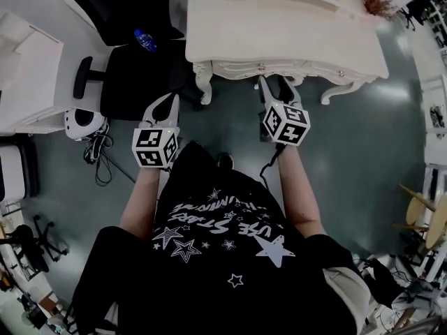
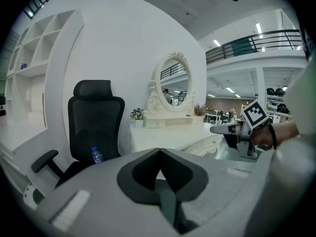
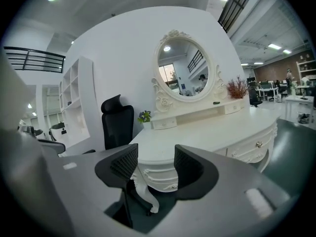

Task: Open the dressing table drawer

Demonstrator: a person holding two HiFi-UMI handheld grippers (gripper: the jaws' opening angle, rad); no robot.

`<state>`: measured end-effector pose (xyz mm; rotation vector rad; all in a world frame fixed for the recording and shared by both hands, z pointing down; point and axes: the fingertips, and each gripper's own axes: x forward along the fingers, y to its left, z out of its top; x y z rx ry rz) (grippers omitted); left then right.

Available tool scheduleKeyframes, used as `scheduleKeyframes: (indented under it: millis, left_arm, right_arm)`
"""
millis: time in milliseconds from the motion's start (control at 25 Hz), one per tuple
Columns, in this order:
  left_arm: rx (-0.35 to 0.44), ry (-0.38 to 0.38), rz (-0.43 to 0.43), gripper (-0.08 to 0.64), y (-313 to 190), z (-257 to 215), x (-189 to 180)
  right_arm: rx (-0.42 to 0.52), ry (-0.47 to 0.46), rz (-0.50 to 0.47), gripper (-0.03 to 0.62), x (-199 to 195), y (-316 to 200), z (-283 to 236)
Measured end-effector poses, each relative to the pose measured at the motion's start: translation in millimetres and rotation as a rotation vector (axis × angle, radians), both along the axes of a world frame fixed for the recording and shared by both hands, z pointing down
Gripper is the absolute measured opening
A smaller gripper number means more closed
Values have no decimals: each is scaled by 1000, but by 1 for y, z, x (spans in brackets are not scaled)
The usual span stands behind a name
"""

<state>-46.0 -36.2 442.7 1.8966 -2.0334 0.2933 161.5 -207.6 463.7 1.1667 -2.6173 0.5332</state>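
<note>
The white dressing table (image 1: 279,26) stands ahead of me, its carved drawer front (image 1: 279,67) facing me. In the right gripper view the drawer front (image 3: 247,150) with a small metal knob (image 3: 258,144) is at the right, under the table top (image 3: 207,132). My right gripper (image 1: 277,88) is just short of the table's front edge, open with nothing between its pads (image 3: 155,164). My left gripper (image 1: 166,105) hangs left of the table by its leg, and its jaws are shut and empty (image 2: 159,154). The left gripper view also shows the right gripper (image 2: 242,130) beside the table (image 2: 173,137).
A black office chair (image 1: 133,68) with a water bottle (image 1: 144,40) on its seat stands left of the table. A carved table leg (image 3: 143,191) is close below my right jaws. An oval mirror (image 3: 185,73) tops the table. A white desk (image 1: 28,68) is at far left.
</note>
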Motion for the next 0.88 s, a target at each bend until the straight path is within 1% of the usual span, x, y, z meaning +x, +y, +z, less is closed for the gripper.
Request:
scheduleKeyframes:
  millis: [160,360,560,760,880]
  left_arm:
    - [1,14,-19,2,-14,5,-12]
    - [-1,36,-16,3,-47,12,-39]
    - [0,43,11,2,-101,14,-76]
    - [-8,39,72,3,-161,17,-109]
    - [-2,48,90,3,-192,16,-126]
  right_arm:
    - [-14,21,-29,249,-20,-14,10]
    - [-6,45,-39,249,-52,-46,12]
    - [-6,60,-23,249,-88,-93,12]
    - [-21,70,12,249,-122,-138,17]
    - [-35,86,27,249,-137,-161,23]
